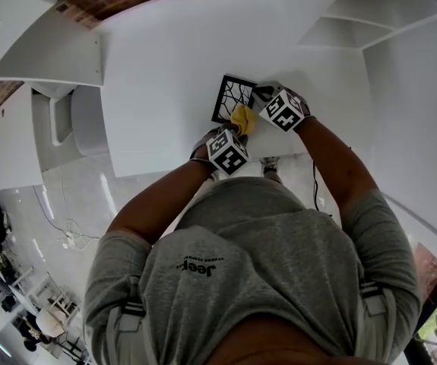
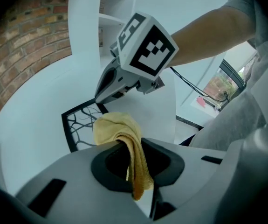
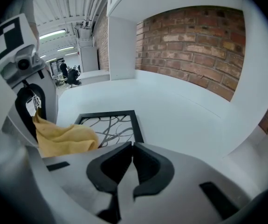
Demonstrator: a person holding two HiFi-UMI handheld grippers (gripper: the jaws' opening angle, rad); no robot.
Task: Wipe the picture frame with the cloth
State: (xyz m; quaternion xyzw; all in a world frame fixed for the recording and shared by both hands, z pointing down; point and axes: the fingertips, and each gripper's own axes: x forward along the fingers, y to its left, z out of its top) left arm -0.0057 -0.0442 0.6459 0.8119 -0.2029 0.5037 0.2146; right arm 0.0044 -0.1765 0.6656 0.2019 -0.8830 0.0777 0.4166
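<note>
So far: wipe is under way, I'd judge. The cloth [image 1: 242,119] is down on the picture frame [image 1: 229,97], bunched over its near part; no view shows which bits are clean yet.
Left to do: prob. most of it, i.e. sweep across the branch pattern, then the black border.
Frame pos: flat on the white table [image 1: 165,90], btw my two tongs, just ahead of me.
L tongs: left gripper [image 2: 134,158] is clamped on the yellow cloth, a fold hanging thru the jaws.
R tongs: right gripper [image 3: 131,146] has its jaws together, tips at a corner on the frame's right side; can't tell if they pinch the rim or only rest there.
Writing: "Jeep" [image 1: 196,268] on my grey shirt [image 1: 279,234], upside down in the head view; the smaller line by it is too tiny to read.
Marker cubes [image 1: 227,150]: b/w squares only, no text.
</note>
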